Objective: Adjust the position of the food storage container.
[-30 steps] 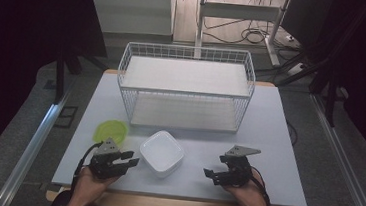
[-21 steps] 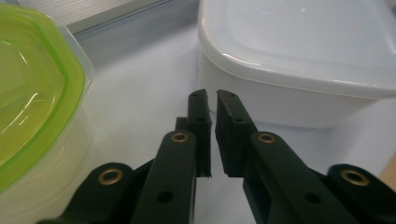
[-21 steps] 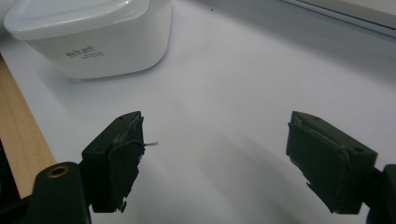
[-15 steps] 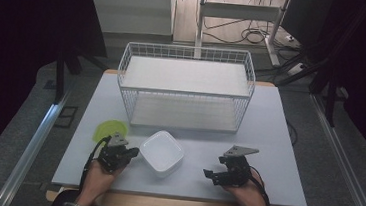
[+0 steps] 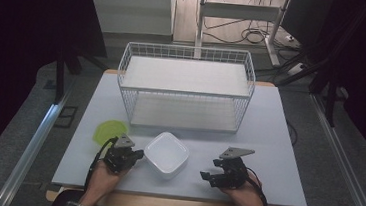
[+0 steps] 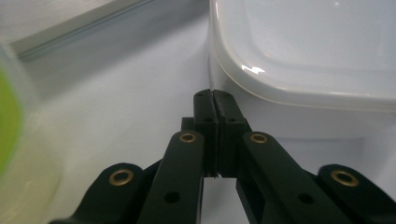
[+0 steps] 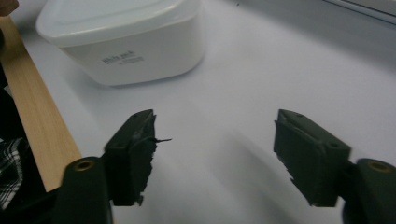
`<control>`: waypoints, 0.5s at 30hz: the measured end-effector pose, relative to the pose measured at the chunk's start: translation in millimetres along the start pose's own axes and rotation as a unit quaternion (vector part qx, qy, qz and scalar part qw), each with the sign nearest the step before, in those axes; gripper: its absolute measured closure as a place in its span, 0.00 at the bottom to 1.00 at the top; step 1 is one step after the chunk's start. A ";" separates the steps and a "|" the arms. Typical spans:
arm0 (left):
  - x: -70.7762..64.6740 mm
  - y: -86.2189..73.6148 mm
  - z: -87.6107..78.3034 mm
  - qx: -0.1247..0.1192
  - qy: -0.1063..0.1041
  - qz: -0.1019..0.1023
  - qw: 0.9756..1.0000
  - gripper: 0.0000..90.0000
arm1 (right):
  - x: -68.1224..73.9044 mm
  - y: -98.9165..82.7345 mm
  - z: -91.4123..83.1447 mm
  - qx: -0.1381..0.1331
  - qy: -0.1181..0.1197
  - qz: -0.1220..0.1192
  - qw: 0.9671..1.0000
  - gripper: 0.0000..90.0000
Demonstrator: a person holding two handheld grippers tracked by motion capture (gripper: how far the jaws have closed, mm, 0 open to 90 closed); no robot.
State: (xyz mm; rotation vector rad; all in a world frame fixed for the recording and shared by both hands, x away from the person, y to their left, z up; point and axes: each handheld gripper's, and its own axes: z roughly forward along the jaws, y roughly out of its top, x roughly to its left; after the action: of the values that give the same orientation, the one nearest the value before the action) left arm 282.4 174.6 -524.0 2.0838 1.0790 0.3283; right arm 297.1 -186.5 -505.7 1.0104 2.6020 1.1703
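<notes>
Pale table (image 5: 278, 136) carries a wire basket (image 5: 186, 88) at the back, well apart from the hands; since a second ago the left gripper (image 5: 133, 156) has slid up beside the white container (image 5: 166, 154), covering part of the green lid (image 5: 108, 130). Its own view shows the jaws pressed together, empty, tips at the container's wall. Right gripper (image 7: 215, 140) jaws have just been closing, nothing between, open table ahead.

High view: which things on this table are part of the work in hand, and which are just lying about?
In hand:
- white container, between the two grippers
- left gripper, jaws shut, tips at the container's side
- right gripper, jaws apart with nothing between them, have just been closing

Lying about:
- wire basket
- green lid
- table
</notes>
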 end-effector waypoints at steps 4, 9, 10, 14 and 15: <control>-4.8 1.0 2.6 -0.002 -0.017 0.004 1.000 0.99 | 5.6 1.7 -0.4 0.009 0.007 -0.007 1.000 0.52; -12.1 2.8 6.8 -0.001 -0.036 0.011 0.999 0.98 | 11.1 3.8 0.7 0.008 0.016 -0.015 1.000 0.66; -12.1 2.8 6.8 -0.001 -0.036 0.011 0.999 0.98 | 11.1 3.8 0.7 0.008 0.016 -0.015 1.000 0.66; -19.3 4.3 11.4 0.006 -0.050 0.025 0.998 0.97 | 14.8 5.2 3.2 0.012 0.012 -0.024 1.000 0.77; -21.0 4.8 12.3 0.006 -0.053 0.026 0.998 0.97 | 14.8 6.1 3.8 0.013 0.006 -0.023 1.000 0.82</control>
State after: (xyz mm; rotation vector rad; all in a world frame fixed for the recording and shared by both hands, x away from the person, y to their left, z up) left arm 278.9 150.2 -526.7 2.1186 0.9678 0.2342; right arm 290.2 -172.0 -501.8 0.9460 2.6416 1.1376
